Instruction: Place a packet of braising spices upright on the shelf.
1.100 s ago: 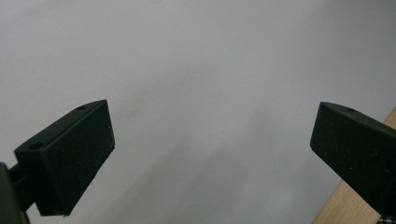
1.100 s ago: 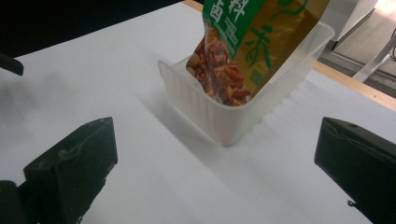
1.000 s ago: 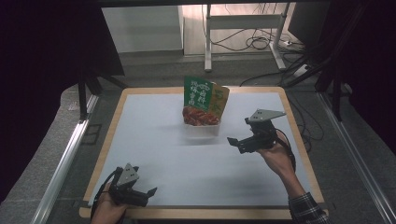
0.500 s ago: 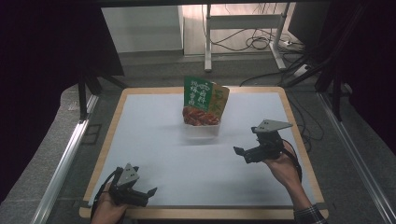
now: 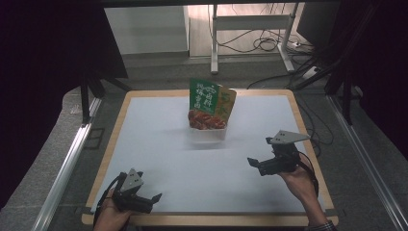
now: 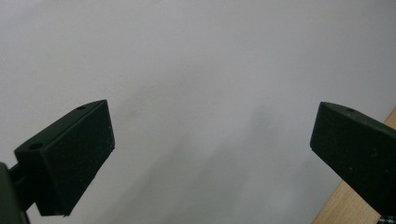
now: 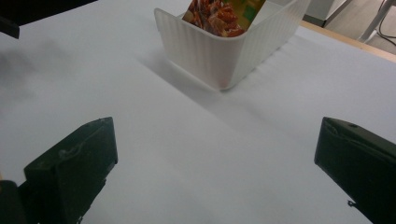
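High view has the food packet standing in a white bin at 12 o'clock, both grippers' jaws spread empty; a careless nudge could, I judge, tip it.

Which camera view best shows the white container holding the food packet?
The right gripper view: the ribbed white container sits close, its corner and walls clear. In the high view it is small, largely hidden by the packet. The left gripper view faces bare tabletop.

Two black grippers, left gripper and right gripper, grey triangular plates, black cables; possibly a plaid cuff.
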`<state>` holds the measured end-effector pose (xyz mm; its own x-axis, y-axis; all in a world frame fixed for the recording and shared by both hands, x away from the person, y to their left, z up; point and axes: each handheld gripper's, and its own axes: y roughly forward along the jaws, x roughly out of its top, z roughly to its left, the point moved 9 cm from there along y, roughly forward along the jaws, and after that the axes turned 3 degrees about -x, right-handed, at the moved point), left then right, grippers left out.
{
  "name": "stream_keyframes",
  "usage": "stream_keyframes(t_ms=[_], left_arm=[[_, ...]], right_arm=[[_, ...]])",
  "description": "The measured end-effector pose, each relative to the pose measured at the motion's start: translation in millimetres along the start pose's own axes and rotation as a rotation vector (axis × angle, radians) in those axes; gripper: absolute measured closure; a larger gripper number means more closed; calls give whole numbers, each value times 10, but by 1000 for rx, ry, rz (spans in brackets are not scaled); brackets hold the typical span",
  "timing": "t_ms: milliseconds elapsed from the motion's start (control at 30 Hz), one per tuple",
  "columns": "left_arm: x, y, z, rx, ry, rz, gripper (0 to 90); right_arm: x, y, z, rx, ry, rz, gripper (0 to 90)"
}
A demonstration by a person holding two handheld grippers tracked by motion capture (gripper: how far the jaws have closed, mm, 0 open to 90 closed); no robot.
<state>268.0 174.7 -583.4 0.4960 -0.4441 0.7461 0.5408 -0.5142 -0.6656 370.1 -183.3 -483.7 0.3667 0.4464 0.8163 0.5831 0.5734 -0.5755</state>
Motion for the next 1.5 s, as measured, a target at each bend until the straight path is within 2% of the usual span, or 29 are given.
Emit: stream_keyframes(t_ms=[133, 500, 800, 933, 1267, 1500], left_arm=[[0, -1, 1, 0, 0, -1, 0], [1, -4, 5, 2, -3, -3, 0], [1, -5, 5, 3, -2, -3, 0], [0, -5, 4, 4, 0, -2, 0], [-2, -4, 3, 2, 0, -1, 0], [-2, -3, -1, 0, 3, 1, 0]], right_arm=[[-62, -55, -10, -11, -5, -8, 0], [-260, -207, -14, -27, 37, -37, 0], [-414, -275, -14, -63, 27, -56, 0], [-487, -303, -17, -75, 38, -65, 0], [-677, -375, -59, -112, 62, -71, 0], [-807, -319, -130, -129, 78, -44, 0]])
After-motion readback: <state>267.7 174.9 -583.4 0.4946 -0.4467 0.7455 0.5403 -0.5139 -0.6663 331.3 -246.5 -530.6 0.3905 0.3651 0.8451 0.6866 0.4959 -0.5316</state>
